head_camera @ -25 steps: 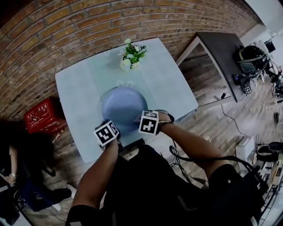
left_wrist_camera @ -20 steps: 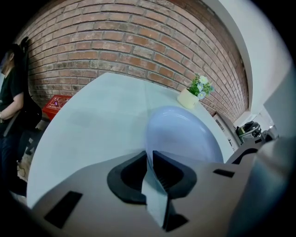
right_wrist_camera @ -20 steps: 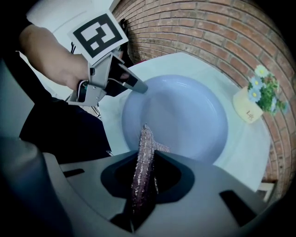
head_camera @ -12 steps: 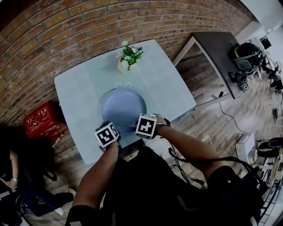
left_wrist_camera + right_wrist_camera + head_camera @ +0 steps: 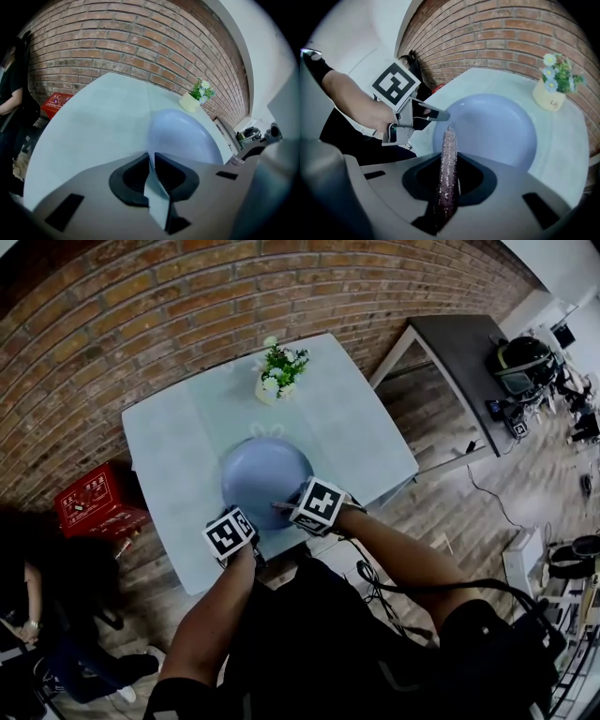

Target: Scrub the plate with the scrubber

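Scrubbing step: left gripper point(image 5: 152, 161) clamps plate point(image 5: 185, 138) rim, right gripper point(image 5: 449, 176) pinches scrubber point(image 5: 448, 150) at near rim. Next, probably: press, sweep inward.

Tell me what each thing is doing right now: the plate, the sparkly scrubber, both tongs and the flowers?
plate: on the table, near rim pinched by the left tongs.
scrubber: clamped in the right tongs, tip at the plate's near rim.
left tongs: shut on the plate.
right tongs: shut on the scrubber.
flower pot: upright at the table's far side, nothing touching it.
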Available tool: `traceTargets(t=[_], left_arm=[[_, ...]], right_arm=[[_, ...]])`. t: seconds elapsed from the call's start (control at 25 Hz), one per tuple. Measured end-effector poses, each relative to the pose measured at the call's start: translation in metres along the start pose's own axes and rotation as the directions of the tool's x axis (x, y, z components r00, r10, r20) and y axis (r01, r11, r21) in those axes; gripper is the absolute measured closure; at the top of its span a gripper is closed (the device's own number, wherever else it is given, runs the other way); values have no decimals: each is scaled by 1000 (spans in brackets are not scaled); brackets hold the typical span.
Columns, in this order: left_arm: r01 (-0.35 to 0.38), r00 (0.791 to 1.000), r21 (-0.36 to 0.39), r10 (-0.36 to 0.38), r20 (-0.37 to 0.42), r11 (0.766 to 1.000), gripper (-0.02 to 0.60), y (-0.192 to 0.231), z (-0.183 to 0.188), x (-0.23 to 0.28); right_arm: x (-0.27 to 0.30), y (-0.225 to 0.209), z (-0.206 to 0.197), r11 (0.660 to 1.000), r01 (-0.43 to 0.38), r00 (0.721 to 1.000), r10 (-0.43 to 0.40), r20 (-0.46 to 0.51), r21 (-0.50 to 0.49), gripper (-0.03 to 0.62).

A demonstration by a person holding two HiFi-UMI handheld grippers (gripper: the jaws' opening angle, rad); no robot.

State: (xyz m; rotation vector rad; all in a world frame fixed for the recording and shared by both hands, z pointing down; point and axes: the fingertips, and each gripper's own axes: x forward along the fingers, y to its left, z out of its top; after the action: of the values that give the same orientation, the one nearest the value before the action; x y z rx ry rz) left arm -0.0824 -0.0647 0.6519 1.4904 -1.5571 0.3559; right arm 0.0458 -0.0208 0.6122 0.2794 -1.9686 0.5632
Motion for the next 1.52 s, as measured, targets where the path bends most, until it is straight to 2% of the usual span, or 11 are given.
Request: traceTargets(t=[0.12, 0.28, 0.52, 0.8, 1.0, 1.16, 1.32, 1.4, 1.52], left_arm=[[-31, 999, -34, 32, 39, 999, 556, 7, 8, -2], [-37, 999, -55, 38, 22, 998, 557, 8, 8, 1], [-67, 997, -147, 72, 25, 987, 560, 9, 6, 0], [-72, 995, -236, 85, 44, 969, 560, -1, 18, 8], [-79, 994, -232, 93, 48, 969, 560, -2, 28, 15], [-80, 995, -275, 95, 44, 958, 558, -1, 30, 20], [-81, 994, -246, 96, 51, 966, 558, -1, 39, 23], [-65, 995, -241, 81, 57, 968, 558, -3, 41, 25], [-61, 995, -212, 76, 63, 975, 560, -5, 45, 27]], right_arm=[[-10, -14, 9, 999, 36, 998, -36, 61, 8, 520], [-12, -41, 19, 994, 91, 981, -99, 166, 53, 522], [-11, -74, 40, 982, 159, 946, -181, 268, 99, 522], [-13, -103, 68, 982, 163, 923, -188, 337, 99, 522], [-15, -121, 99, 982, 175, 893, -187, 410, 68, 522], [-14, -139, 122, 975, 216, 865, -214, 454, 46, 521], [-6, -157, 140, 961, 273, 840, -254, 480, 30, 522], [0, -161, 143, 956, 294, 834, -269, 482, 25, 522], [10, -158, 149, 955, 297, 842, -271, 466, 18, 522]])
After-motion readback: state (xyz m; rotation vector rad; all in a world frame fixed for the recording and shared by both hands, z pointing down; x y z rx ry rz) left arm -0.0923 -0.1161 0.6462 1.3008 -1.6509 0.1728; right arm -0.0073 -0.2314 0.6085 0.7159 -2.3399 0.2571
